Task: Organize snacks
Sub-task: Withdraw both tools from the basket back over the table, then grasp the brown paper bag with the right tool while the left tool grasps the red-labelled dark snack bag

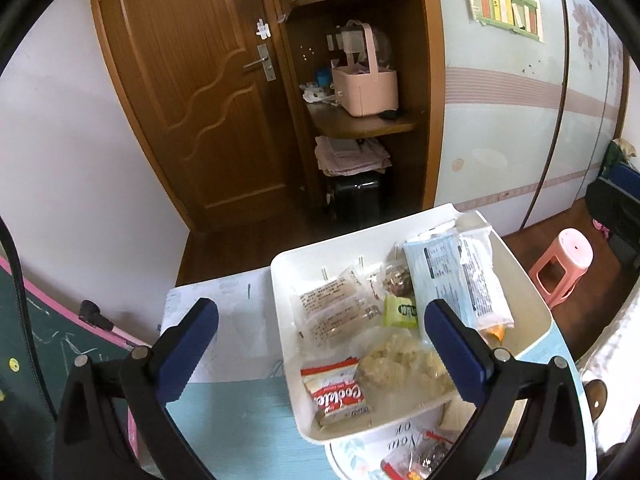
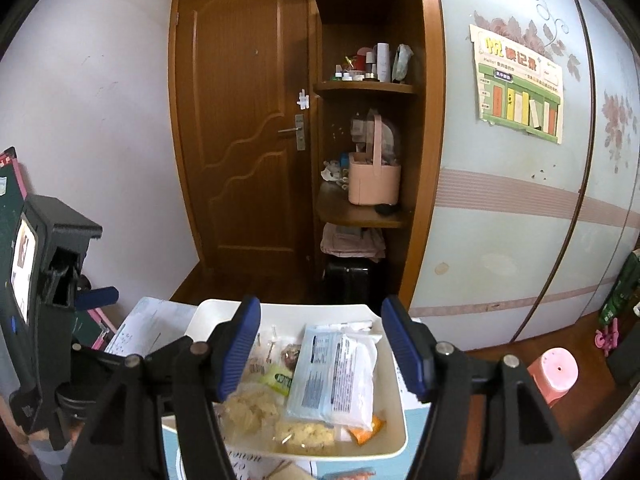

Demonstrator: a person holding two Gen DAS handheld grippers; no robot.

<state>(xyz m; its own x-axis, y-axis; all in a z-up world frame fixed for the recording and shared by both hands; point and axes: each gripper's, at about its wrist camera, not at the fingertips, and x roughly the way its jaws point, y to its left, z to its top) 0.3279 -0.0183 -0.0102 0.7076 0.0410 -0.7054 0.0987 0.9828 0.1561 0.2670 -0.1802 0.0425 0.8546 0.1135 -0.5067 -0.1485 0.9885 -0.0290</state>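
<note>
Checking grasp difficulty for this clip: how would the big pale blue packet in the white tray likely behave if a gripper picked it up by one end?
The pale blue packet looks like a flat, soft film pouch, so it would probably sag rather than stay stiff. Its glossy wrapper may slip between the fingers. It rests on other snacks in the white tray, so lifting it might shift them.

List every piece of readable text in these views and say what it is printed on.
"Cookies": red and white snack packet in the white tray.
"Hello!": small line on the wall poster; its large yellow headline characters are too distorted to read with certainty.
Cursive lettering on the plate under the tray: partly hidden, unreadable.
Blue-white packet and clear wrappers: print too small.
</note>
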